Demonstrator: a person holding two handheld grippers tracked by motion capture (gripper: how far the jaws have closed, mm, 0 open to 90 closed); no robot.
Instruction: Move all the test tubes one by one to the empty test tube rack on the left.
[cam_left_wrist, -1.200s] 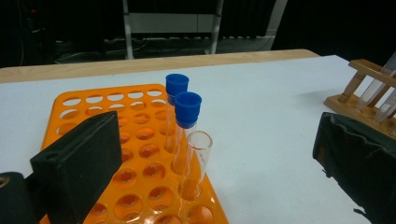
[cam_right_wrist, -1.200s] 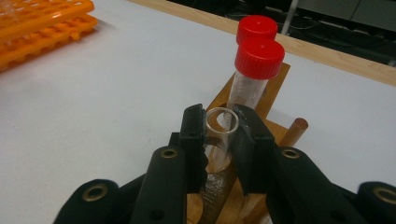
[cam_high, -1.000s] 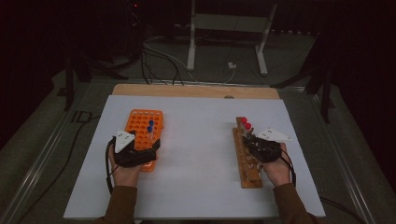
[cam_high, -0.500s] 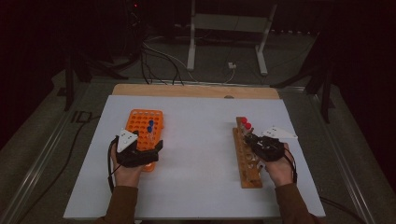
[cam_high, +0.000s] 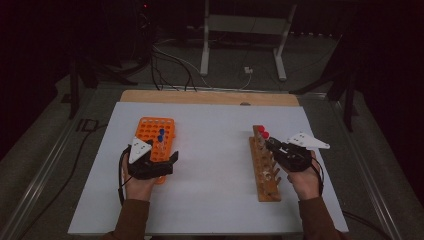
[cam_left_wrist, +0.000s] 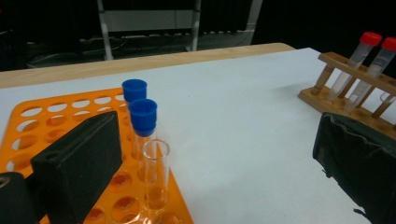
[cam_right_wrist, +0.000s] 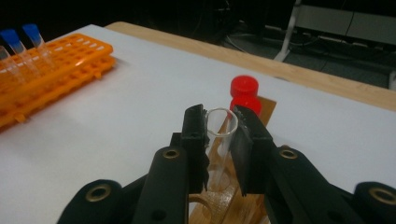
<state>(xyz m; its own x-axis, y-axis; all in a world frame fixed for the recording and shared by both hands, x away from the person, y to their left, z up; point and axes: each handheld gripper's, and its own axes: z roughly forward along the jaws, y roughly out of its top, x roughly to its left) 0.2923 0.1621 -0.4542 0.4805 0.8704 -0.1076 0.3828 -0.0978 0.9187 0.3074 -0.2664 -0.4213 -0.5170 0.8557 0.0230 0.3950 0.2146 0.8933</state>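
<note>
High view: your right gripper (cam_high: 272, 145) sits over the wooden rack (cam_high: 266, 165) on the table's right side, while your left gripper (cam_high: 167, 159) waits at the near end of the orange rack (cam_high: 156, 136), well apart across the white sheet. Right gripper view: jaws pinch the open glass tube (cam_right_wrist: 220, 140) just under its rim, long axis near upright, foot low by the wooden rack, so the lift runs straight up. Left gripper view: jaws spread, nothing between them, another open tube (cam_left_wrist: 155, 175) just beside.
</note>
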